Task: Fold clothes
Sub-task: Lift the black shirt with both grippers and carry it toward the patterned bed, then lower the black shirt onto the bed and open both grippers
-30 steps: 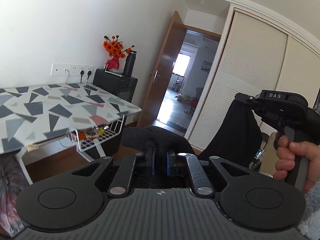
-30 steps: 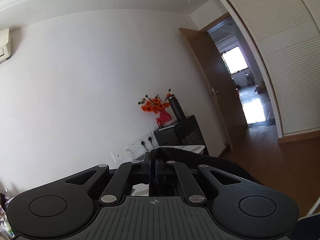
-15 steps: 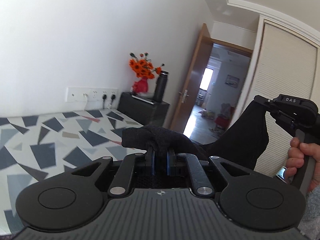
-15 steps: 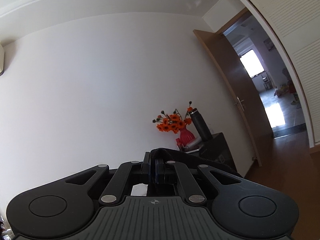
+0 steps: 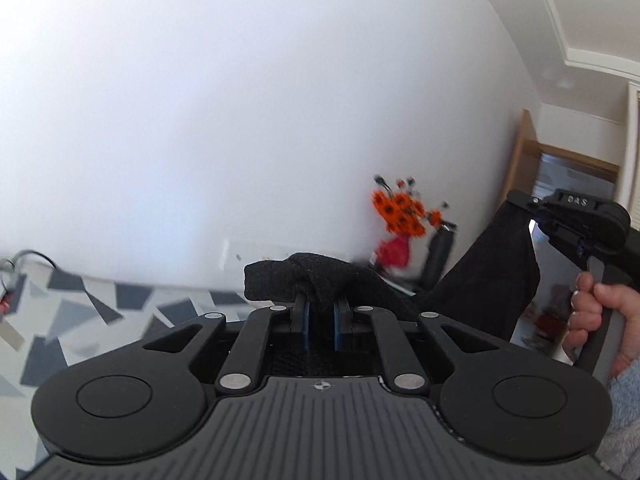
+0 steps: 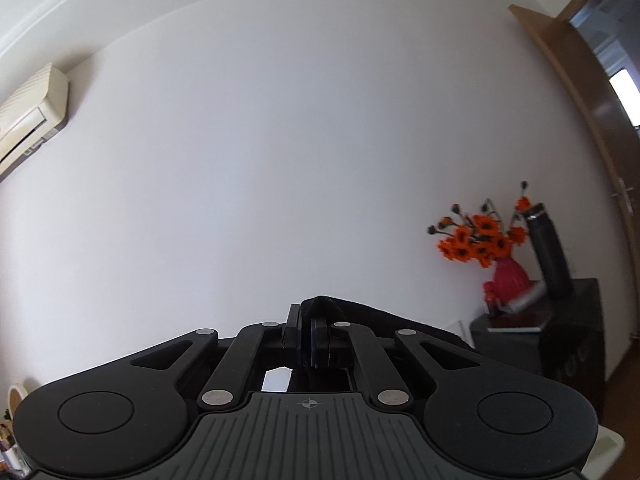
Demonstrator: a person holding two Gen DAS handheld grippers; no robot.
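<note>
Jaws on both grippers clamped tight on a black garment [image 5: 496, 264]: left gripper [image 5: 320, 312] pinches a bunched edge, right gripper [image 6: 306, 336] a thin fold. Garment hangs stretched in the air between them, above the patterned desk [image 5: 80, 312]; a hand [image 5: 600, 320] grips the right handle.

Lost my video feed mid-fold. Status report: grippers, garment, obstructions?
Left gripper shut on black garment. Right gripper shut on its other end, garment held up between them. Patterned table below left. Nothing seen in the way.
</note>
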